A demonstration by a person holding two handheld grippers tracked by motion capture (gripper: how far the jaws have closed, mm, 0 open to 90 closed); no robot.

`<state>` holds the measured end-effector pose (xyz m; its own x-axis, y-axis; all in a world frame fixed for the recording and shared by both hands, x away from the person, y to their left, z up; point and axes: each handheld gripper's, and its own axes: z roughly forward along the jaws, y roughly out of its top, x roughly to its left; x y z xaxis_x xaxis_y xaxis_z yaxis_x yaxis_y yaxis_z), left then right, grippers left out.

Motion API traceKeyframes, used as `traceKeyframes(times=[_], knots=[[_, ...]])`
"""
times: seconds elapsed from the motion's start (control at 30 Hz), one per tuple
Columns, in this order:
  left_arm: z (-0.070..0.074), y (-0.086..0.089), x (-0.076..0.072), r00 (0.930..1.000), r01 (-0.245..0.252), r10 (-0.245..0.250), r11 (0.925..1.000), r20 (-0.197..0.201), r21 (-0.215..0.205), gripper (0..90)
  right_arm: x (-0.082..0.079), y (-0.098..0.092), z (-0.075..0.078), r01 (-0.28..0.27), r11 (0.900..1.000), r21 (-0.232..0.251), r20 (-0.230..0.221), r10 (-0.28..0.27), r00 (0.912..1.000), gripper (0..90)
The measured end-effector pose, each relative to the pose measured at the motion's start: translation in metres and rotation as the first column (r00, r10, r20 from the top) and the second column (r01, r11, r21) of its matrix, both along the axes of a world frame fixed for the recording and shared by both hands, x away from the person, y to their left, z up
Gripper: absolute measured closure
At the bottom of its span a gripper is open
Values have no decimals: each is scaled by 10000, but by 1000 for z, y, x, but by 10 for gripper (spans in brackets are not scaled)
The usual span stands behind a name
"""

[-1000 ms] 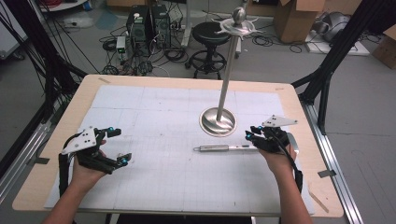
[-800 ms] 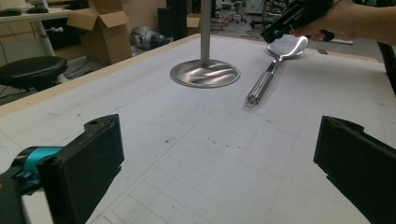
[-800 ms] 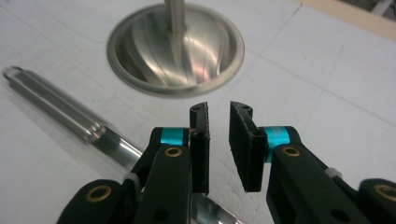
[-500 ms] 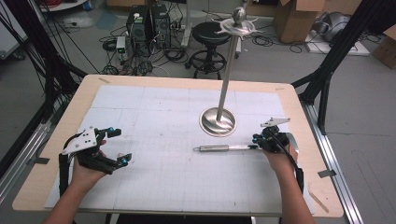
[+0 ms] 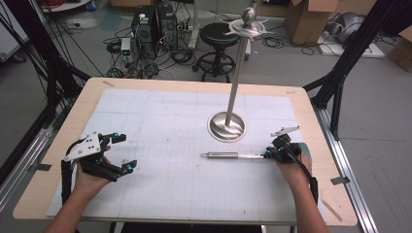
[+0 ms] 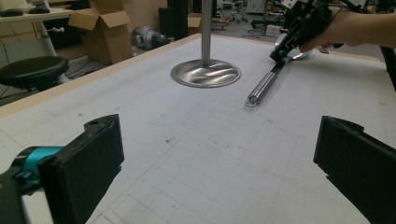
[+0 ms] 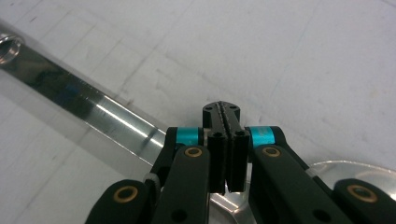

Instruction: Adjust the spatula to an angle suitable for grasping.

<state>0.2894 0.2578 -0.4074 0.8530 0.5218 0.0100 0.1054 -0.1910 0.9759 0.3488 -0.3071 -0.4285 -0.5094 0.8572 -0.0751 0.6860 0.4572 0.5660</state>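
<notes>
A steel ladle (image 5: 228,155) lies on the white grid mat, handle pointing left and bowl under the right hand. My right gripper (image 5: 268,155) is down at its thin neck. Its jaws have just been closing. In the right gripper view the pads meet at my right gripper (image 7: 223,109), where the ladle's handle (image 7: 93,105) runs in under them, with the bowl (image 7: 355,172) at the lower right. My left gripper (image 5: 125,152) rests open at the mat's left, nothing between its jaws. The left gripper view shows my left gripper (image 6: 215,140) wide apart, facing the ladle (image 6: 264,86).
A tall steel stand (image 5: 227,127) with a round base and hooked top rises just behind the ladle, seen close by as the stand base (image 6: 205,73). The mat (image 5: 170,194) covers most of the wooden table. A stool (image 5: 221,34), computers and boxes sit on the floor beyond.
The right gripper has sunk onto the ladle's neck, and its jaws have closed there. The left hand and the ladle have stayed put.
</notes>
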Motion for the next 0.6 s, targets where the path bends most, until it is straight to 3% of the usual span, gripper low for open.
traceKeyframes(times=[0.23, 0.6], knots=[[0, -1, 0, 10000, 38, -38, 10000, 13, 27, 21, -11, 1, 2, -138, 9999, -47, -192, 137, 9997, 898], [0, -2, 0, 10000, 85, -85, 10000, -12, -26, 21, -33, 2, 2, -126, 9981, 597, -592, 161, 9981, 898]])
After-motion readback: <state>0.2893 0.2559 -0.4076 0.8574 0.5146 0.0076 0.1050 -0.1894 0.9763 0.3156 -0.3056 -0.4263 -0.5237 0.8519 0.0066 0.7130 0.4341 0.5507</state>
